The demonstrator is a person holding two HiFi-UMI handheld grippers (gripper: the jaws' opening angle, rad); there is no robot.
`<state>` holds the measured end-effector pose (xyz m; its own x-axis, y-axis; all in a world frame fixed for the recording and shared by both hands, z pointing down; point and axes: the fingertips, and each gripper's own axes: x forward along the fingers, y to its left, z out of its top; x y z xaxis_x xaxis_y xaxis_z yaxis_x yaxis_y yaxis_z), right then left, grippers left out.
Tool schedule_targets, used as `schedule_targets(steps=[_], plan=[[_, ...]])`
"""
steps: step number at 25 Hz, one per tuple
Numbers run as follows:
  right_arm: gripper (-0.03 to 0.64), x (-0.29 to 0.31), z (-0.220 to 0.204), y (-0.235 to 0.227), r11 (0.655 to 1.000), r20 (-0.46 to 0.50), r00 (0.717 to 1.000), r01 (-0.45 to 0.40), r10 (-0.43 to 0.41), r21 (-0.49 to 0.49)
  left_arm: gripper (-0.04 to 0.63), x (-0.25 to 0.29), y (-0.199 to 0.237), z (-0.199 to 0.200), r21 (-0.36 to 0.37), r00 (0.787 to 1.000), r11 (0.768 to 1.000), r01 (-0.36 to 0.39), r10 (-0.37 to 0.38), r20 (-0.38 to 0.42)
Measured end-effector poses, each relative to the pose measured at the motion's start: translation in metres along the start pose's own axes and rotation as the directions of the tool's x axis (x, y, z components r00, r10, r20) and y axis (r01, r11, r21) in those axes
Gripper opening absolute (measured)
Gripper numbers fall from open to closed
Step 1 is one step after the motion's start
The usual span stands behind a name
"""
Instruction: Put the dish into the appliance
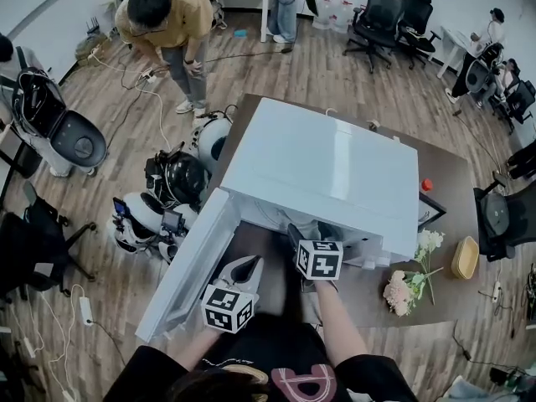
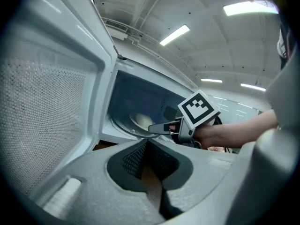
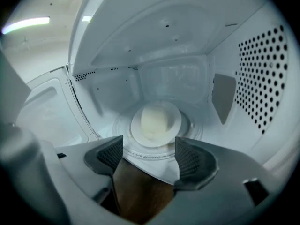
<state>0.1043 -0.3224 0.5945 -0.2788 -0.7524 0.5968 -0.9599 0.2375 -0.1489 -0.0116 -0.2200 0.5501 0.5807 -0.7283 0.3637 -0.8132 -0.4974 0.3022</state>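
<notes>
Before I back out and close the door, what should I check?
1. Dish sitting on the turntable inside the microwave: ok.
2. Right gripper fingers apart, nothing between them: ok.
3. Right gripper out of the door's swing: not ok, it sits at the cavity mouth.
4. Door wide open: ok.
5. Left gripper fingers together, empty: ok.

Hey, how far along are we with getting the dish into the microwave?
Done: the dish sits inside the microwave. In hand: nothing; the right tongs are open and empty at the opening, the left tongs shut. Left: probably just closing the door, which stands open.
</notes>
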Motion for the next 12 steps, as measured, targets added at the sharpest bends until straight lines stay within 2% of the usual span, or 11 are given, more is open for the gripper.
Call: schedule_targets(steps=[12], plan=[[0.337,-0.060,0.002,0.007,0.998,0.125,0.992,-0.012,0.004,0.062,0.009,-0.001,-0.009,0.004,0.008,0.999,1.000,0.028,-0.028,0.018]])
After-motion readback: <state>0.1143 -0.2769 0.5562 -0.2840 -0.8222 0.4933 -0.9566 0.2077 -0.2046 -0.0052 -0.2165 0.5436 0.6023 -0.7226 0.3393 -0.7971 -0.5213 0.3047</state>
